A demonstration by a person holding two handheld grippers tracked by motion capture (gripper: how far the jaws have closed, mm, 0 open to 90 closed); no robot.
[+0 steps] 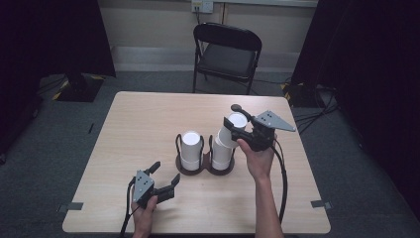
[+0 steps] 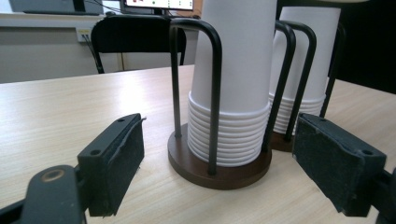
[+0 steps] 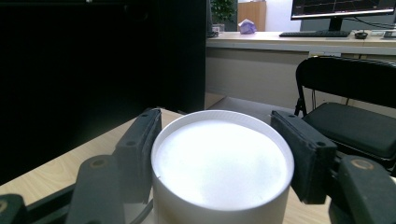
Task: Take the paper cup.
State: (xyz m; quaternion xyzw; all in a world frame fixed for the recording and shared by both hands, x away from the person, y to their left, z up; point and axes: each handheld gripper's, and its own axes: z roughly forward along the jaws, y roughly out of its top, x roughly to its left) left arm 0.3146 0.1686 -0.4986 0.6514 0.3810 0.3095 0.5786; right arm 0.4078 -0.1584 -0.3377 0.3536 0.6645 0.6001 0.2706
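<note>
The right gripper (image 1: 236,120) clamps a white paper cup (image 1: 235,127) above the dark two-ring holder (image 1: 205,166); the left gripper (image 1: 165,174) rests wide open, empty.

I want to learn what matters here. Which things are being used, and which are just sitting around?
In use:
- top cup, clamped in the right gripper
- right cup stack
- wire holder

Sitting around:
- left cup stack
- left gripper, open
- folding chair
- table
</note>
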